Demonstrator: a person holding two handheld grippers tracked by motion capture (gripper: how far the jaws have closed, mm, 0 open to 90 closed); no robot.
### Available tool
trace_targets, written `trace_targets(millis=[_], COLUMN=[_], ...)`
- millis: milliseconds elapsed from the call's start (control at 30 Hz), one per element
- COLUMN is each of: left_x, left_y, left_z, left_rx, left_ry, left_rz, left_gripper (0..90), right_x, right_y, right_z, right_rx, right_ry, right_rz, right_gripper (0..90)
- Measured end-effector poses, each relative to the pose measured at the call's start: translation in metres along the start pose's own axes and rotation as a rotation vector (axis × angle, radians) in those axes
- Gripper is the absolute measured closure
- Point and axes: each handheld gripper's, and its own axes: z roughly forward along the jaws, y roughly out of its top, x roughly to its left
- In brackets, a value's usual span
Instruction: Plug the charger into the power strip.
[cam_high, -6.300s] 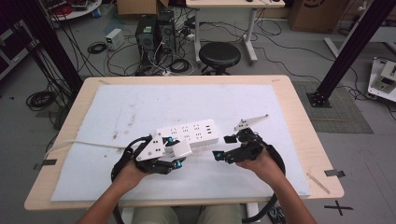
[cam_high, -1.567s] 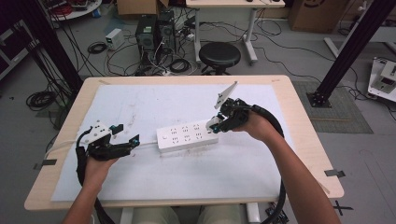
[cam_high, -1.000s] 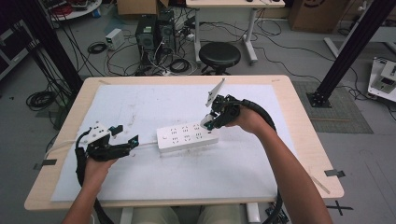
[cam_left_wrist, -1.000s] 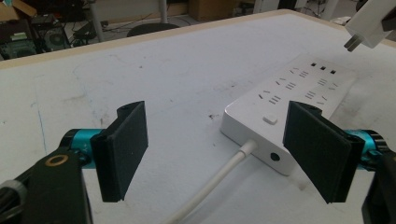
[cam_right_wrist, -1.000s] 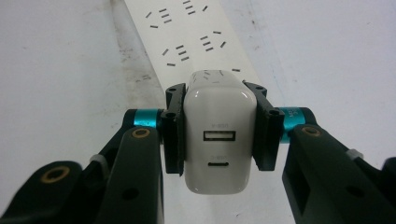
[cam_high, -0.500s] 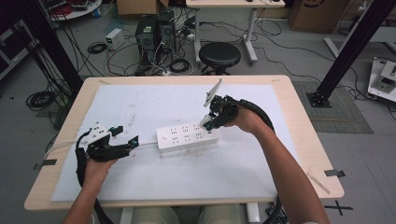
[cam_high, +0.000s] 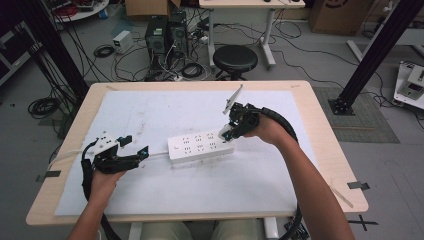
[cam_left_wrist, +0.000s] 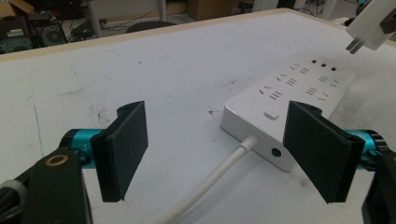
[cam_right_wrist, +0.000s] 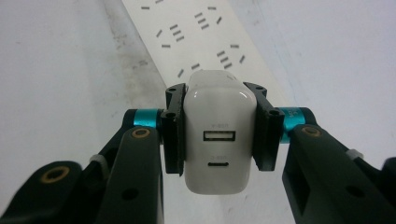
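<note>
From the high view, a white power strip (cam_high: 201, 146) is seen lying flat mid-table (cam_high: 320, 150) on a white sheet, with the right hand-held gripper (cam_high: 231, 131) held just over its right end and the left hand-held gripper (cam_high: 141, 150) parked off its left end, near the cord. In the left gripper view, the jaws are spread wide with nothing gripped, the cord (cam_left_wrist: 210, 179) running between them. In the right gripper view, a white charger (cam_right_wrist: 216, 133) is clamped tight between the pads, above the strip's sockets.

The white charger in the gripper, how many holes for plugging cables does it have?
2. On the white charger clamped in the right gripper, a wider port sits above a smaller oval port. Its other faces are hidden, so there may be more.
</note>
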Motion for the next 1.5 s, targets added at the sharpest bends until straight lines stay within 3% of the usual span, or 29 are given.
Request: trace_targets(millis=[133, 200, 467, 567, 700, 767, 1200, 1500], left_x=[-0.001, -0.001, -0.003, -0.003, -0.003, -0.004, -0.004, -0.003], left_y=[0.0, 0.0, 0.001, 0.001, 0.001, 0.001, -0.001, -0.002], left_z=[-0.001, -0.001, -0.001, -0.001, -0.001, -0.001, 0.0, 0.0], left_rx=[-0.005, -0.006, -0.01, -0.007, -0.006, -0.01, -0.01, -0.012], left_ry=[-0.001, -0.001, 0.0, -0.001, -0.004, -0.003, -0.005, -0.007], left_rz=[0.0, 0.0, -0.003, 0.001, 0.001, -0.002, -0.008, -0.011], left_gripper=[22.2, 22.2, 22.2, 22.2, 22.2, 22.2, 22.2, 22.2], right_x=[0.0, 0.001, 0.013, 0.017, 0.022, 0.022, 0.016, 0.012], right_y=[-0.013, -0.021, -0.05, -0.056, -0.057, -0.056, -0.045, -0.029], right_z=[-0.01, -0.016, -0.032, -0.037, -0.043, -0.046, -0.049, -0.04], right_rx=[0.004, 0.003, 0.001, 0.02, 0.074, 0.092, 0.076, 0.022], right_ry=[0.011, 0.032, 0.034, -0.006, -0.103, -0.12, -0.163, -0.158], right_rz=[0.049, 0.104, 0.129, 0.096, 0.021, 0.001, -0.059, -0.099], right_gripper=[63.3, 63.2, 63.3, 63.3, 63.3, 63.3, 63.2, 63.2])
